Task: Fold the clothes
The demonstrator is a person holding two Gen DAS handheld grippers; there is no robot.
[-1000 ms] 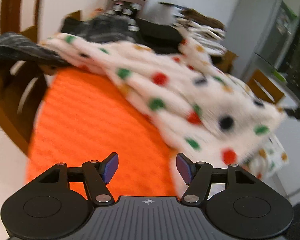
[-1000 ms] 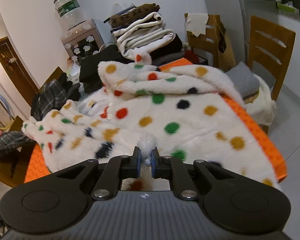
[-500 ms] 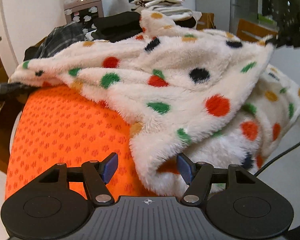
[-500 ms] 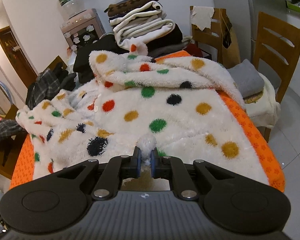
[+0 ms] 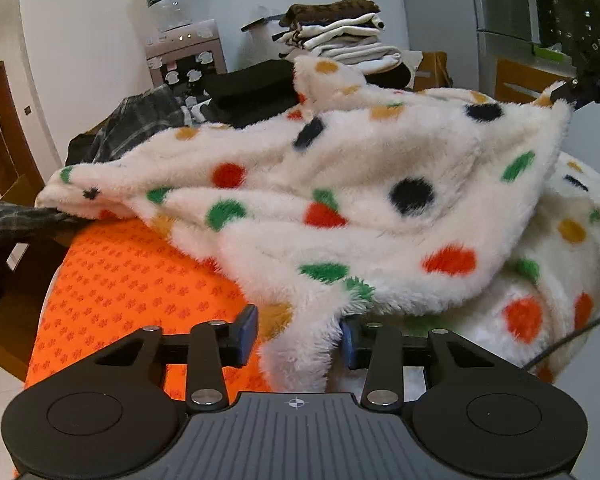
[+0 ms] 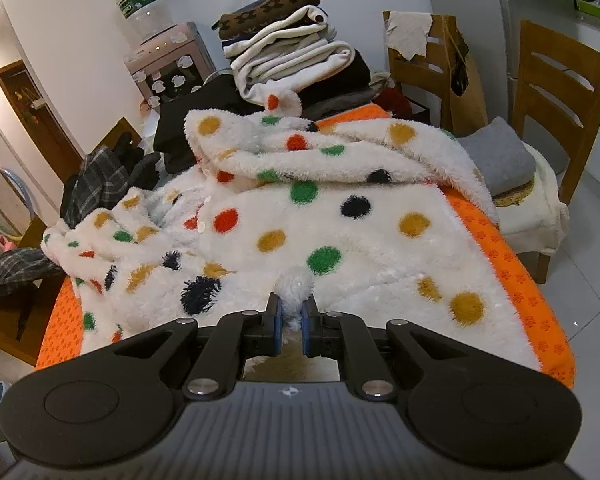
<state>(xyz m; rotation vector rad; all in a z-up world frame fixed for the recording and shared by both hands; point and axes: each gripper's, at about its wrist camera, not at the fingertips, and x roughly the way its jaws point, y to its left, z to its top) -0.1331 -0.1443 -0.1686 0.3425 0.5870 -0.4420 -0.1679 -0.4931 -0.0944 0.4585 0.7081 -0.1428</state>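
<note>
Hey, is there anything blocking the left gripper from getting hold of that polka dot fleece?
Nothing visible does. The polka dot fleece already has a hanging edge between the left gripper jaws, which are closing on it. The right gripper is shut on another edge.

Left gripper (image 5: 298, 334) pitched down, jaws closing, fleece edge between them. Right gripper (image 6: 291, 318) pitched down too, clamped tight on a fleece tuft.
</note>
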